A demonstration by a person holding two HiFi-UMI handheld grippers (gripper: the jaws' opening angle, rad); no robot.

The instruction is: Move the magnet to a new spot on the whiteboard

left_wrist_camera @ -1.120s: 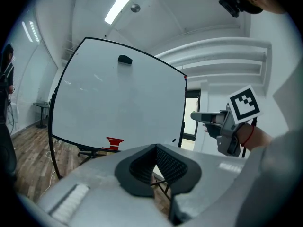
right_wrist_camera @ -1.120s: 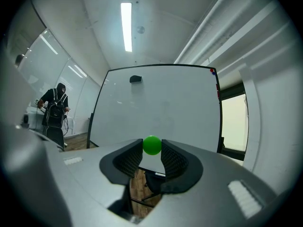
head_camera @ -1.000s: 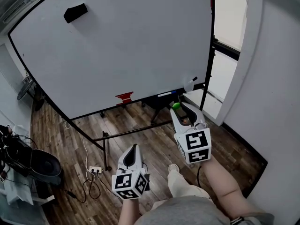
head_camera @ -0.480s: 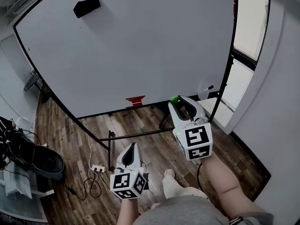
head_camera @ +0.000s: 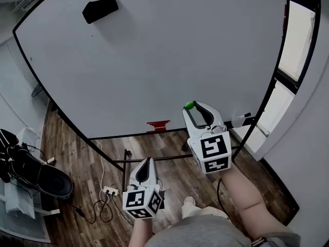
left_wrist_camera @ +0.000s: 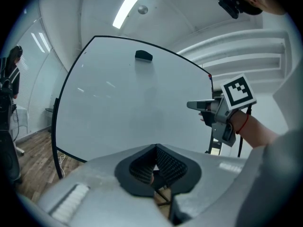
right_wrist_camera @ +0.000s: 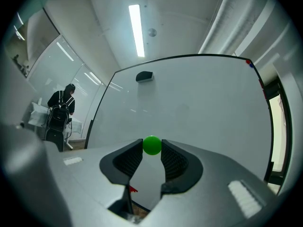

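A round green magnet (right_wrist_camera: 152, 145) sits pinched between the tips of my right gripper (right_wrist_camera: 152, 146), which is shut on it. In the head view the same green magnet (head_camera: 189, 105) shows at the front of the right gripper (head_camera: 190, 107), held just in front of the lower part of the large whiteboard (head_camera: 169, 50). My left gripper (head_camera: 146, 162) hangs lower, near my left side, jaws closed together with nothing between them (left_wrist_camera: 154, 167). The left gripper view also shows the right gripper (left_wrist_camera: 195, 105) raised toward the whiteboard (left_wrist_camera: 132, 112).
A black eraser (head_camera: 100, 9) sticks near the board's top left. A small red mark (head_camera: 158, 125) sits at the board's lower edge, with a marker (head_camera: 240, 118) on the tray at right. Cables and a power strip (head_camera: 108, 192) lie on the wooden floor. A person (right_wrist_camera: 60, 109) stands far left.
My right gripper has risen with the green magnet, from below the board's lower edge to in front of the board face. The view has drifted closer to the board. The left gripper stayed put.
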